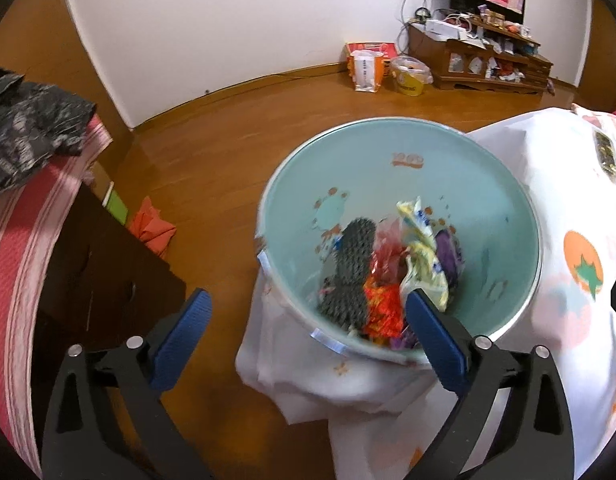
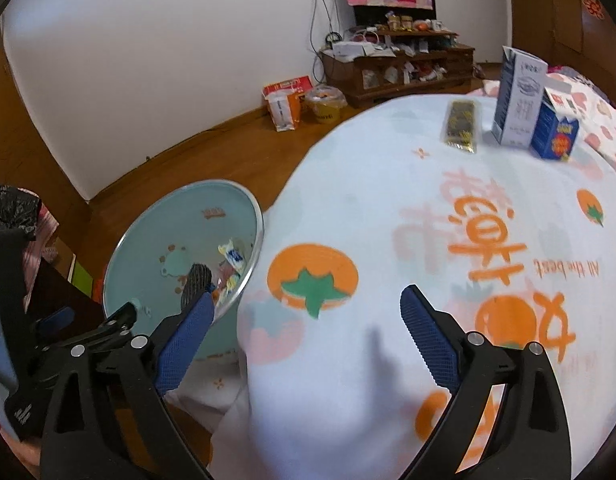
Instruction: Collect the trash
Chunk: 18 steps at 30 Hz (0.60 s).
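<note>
The trash (image 1: 381, 276) is a loose heap of crumpled wrappers: a dark grey textured piece, red and orange foil, a pale yellow packet with blue print, and a purple scrap. It lies at the bottom of the bin (image 1: 503, 216), a pale teal round pail with a metal rim and small orange cartoon prints on its inner wall. The bin stands on the wood floor (image 1: 212, 168), tight against the edge of the tablecloth (image 1: 579, 184), whose hanging fold bunches under its near side.

The left gripper (image 1: 306, 312) hangs above the bin with its 2 blue-padded fingers spread wide and nothing between them; the right-hand finger overlaps the bin's near rim in the view, the other is over the floor.

The right gripper (image 2: 306, 306) is also spread wide and empty, over the tablecloth, which is white with orange persimmon prints and orange lettering. From this side the bin (image 2: 148, 240) shows at the table's left edge with the wrappers (image 2: 230, 264) inside.

More items stand on the far part of the table: a flat dark packet (image 2: 460, 126) with gold print, a tall white and navy carton (image 2: 515, 98), and a small blue box (image 2: 555, 128) touching the carton's side.

Against the far wall sit a white and orange bag (image 1: 365, 70) and a yellow tub (image 1: 409, 74), just beside each other.
</note>
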Available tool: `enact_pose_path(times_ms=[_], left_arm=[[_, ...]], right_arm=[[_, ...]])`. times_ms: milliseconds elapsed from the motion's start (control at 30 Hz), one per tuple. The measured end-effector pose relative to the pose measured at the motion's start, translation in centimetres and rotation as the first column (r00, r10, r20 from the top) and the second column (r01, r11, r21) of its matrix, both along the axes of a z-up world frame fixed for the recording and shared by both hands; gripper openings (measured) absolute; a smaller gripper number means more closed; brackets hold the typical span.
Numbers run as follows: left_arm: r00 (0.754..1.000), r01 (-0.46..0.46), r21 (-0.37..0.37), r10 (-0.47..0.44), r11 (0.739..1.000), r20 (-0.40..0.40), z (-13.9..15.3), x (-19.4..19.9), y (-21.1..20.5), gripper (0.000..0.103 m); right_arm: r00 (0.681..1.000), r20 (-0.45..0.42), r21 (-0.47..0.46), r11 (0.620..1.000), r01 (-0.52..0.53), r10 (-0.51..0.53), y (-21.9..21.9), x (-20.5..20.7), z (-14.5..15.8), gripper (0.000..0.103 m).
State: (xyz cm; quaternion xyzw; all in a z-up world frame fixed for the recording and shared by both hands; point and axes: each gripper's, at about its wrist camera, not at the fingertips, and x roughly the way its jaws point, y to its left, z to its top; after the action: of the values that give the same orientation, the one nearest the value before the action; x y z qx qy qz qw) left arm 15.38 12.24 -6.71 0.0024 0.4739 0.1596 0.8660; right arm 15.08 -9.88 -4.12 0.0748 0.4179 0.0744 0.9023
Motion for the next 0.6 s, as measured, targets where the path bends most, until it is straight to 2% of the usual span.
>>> enact_pose_path(times_ms=[133,300,400,600], left_arm=[[1.000,0.010,0.024,-0.010,1.000,-0.001,0.0,-2.7,0.0,0.096],[1.000,0.013,0.018,-0.013,1.000,0.001,0.2,-5.2,0.2,0.096],[0.999,0.026,0.021,-0.027,0.999,0.027,1.0,-6.7,0.0,0.096],[0.989,0.073,0.061,-0.080,0.995,0.124,3.9,-9.5,-1.4,0.096]], right_arm=[[1.000,-0.020,-0.003,1.000,-0.018,0.018,0.7,-1.7,-0.3,0.093],[0.999,-0.013,0.003,0.999,-0.041,0.041,1.3,-4.3,-0.1,0.093],[0.999,0.016,-0.003,0.999,-0.040,0.040,1.5,-5.9,0.7,0.093],[0.990,0.139,0.031,0.999,0.027,-0.031,0.8,-10.0,2.9,0.093]])
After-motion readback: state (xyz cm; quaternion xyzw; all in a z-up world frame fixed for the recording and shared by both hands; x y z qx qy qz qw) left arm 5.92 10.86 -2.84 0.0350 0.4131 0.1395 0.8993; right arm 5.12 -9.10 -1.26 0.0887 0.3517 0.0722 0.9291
